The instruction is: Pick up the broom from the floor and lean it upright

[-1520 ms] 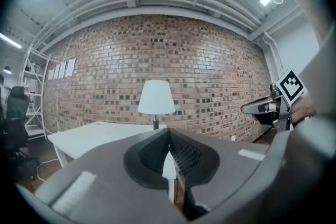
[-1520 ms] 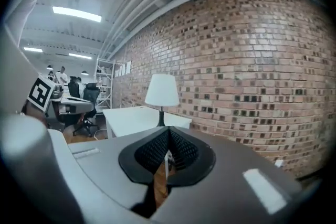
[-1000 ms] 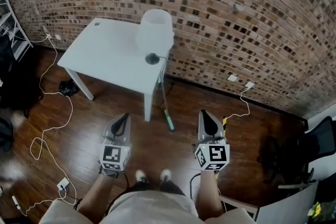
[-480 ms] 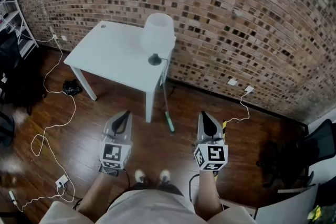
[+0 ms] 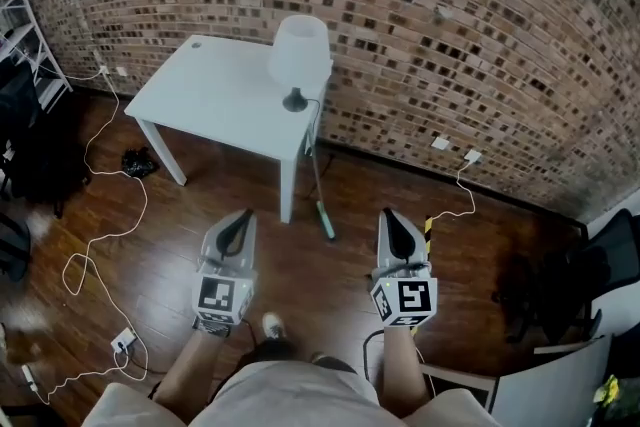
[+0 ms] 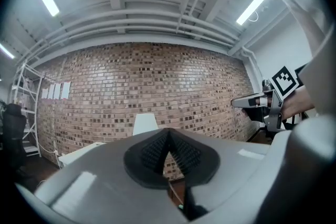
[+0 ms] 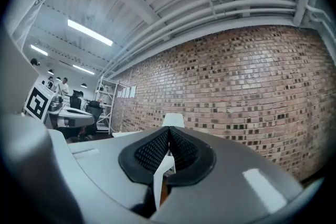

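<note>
Compared with a second earlier, table [image 5: 205, 100] and broom [image 5: 325, 221] sit slightly higher in the head view, and one shoe [image 5: 271, 325] shows instead of two. Broom: upright, green end on the floor [image 5: 330, 280], handle leaning at the table's corner (beside the lamp [image 5: 299, 50]), near the brick wall [image 5: 450, 35]. Left hand-held gripper [image 5: 241, 218] and right hand-held gripper [image 5: 390, 217]: jaws closed, empty, apart from the broom.

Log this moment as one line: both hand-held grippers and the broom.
left hand-held gripper: shut, empty | right hand-held gripper: shut, empty | broom: upright beside white table corner, green end on floor
</note>
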`<state>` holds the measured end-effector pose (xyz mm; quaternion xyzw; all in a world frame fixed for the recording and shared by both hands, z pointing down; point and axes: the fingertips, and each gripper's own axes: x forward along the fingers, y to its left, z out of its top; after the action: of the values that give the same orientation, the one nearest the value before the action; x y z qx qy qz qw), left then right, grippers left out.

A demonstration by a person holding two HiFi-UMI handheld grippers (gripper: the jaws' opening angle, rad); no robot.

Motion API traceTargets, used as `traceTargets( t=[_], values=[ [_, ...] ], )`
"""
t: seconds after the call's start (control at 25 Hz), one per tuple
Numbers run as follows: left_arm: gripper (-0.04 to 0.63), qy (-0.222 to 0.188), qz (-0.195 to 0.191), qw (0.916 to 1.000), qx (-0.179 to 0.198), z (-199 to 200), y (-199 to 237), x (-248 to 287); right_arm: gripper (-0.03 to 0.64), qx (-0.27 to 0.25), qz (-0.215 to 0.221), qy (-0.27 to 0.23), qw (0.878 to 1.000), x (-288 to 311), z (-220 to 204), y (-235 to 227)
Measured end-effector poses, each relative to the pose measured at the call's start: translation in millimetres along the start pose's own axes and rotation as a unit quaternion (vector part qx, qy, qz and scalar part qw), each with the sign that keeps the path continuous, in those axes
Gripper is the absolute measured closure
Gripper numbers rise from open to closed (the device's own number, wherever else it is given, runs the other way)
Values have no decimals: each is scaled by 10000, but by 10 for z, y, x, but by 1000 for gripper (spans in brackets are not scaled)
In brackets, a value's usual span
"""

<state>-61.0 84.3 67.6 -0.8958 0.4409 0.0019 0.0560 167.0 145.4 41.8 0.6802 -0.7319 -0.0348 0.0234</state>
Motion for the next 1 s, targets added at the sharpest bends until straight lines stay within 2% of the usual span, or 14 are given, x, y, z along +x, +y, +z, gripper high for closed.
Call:
traceTargets(
  t=[0.32, 0.56, 0.72, 1.0],
  values=[
    [594, 215, 0, 9997, 119, -3, -561, -603, 586, 77, 49, -207, 9997, -810, 127, 5],
    [594, 293, -12, 9994, 188, 76, -1355, -1188, 583, 402, -14, -197, 9990, -1799, 83, -210],
    [594, 367, -78, 9991, 188, 162, -1870, -1619, 603, 505, 82, 86, 9987, -2427, -3, -287],
    [594, 416, 85, 9990, 134, 233, -2130, -2068, 603, 405, 110, 37, 9991, -2948, 57, -218]
  ],
)
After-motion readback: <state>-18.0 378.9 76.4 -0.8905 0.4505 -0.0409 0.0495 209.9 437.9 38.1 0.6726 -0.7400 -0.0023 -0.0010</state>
